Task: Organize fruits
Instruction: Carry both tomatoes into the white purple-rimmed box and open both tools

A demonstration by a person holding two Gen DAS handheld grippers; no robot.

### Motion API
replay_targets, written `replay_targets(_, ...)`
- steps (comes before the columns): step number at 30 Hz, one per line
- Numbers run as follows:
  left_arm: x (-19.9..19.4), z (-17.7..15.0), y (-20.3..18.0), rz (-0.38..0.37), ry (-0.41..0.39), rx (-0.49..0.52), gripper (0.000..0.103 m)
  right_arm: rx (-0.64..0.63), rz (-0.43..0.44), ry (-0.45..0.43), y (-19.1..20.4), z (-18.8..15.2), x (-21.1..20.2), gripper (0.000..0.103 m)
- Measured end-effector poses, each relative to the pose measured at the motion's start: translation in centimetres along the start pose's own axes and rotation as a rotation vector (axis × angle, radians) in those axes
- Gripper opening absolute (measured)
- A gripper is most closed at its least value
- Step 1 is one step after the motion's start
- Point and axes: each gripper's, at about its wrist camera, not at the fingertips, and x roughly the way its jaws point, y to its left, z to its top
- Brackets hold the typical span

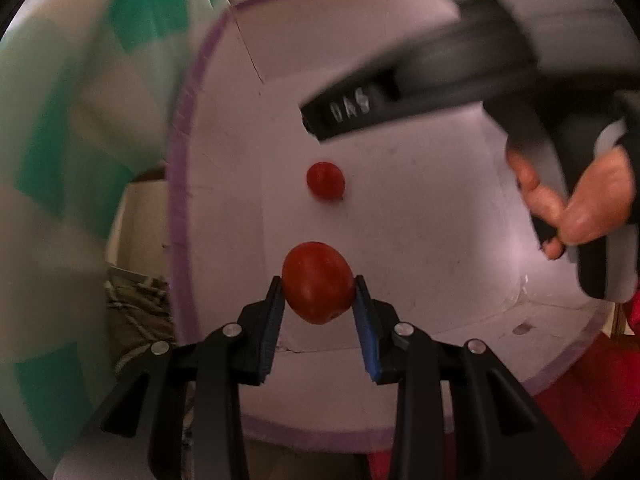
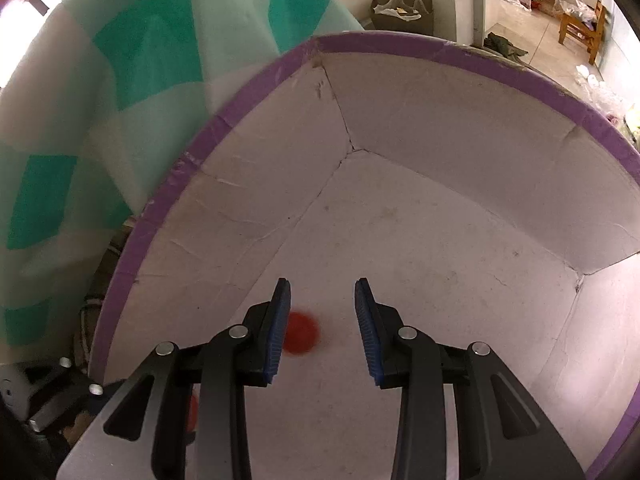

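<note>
A round red tomato is pinched between the left gripper fingers above the white cardboard box with purple-taped rim. A smaller red tomato lies on the box floor. The right gripper fingers are drawn in as far as they go, nothing gripped between them.

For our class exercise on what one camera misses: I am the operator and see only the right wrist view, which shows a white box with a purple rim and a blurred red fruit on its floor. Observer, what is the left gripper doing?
Observer: The left gripper is shut on a large tomato, held over the box.
Operator: How does that fruit compare with the loose one I see?
Observer: The small tomato on the floor is clearly smaller and lies beyond the held one, apart from it.
Operator: Who is holding my gripper?
Observer: A bare hand grips the handle of the right gripper, above the box's far side.
</note>
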Motion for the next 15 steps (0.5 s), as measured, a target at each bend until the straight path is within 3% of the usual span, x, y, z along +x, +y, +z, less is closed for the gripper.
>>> replay_targets(4,0.4,-0.1,0.8,-0.018,-0.009,-0.02,0.036,-0.006,-0.038,0.022,0.0,-0.1,0.9,0.035)
replay_targets(6,-0.1,-0.4,1.3,-0.035,-0.026,-0.044,0.046,0.01,-0.035,0.024,-0.2,0.0,1.0,0.038)
replay_targets(8,-1.1,-1.2,2.3,-0.057,-0.069,-0.08,0.065,0.044,-0.013,0.001,-0.9,0.2,0.5,0.042)
replay_targets(11,-2.8,-1.7,4.1,-0.098,-0.144,-0.126,0.068,0.091,0.001,-0.028,-1.8,0.6,-0.1,0.063)
replay_targets(15,-5.6,-2.5,5.0,-0.071,-0.27,-0.153,0.075,0.124,0.011,-0.045,-2.2,0.9,-0.8,0.064)
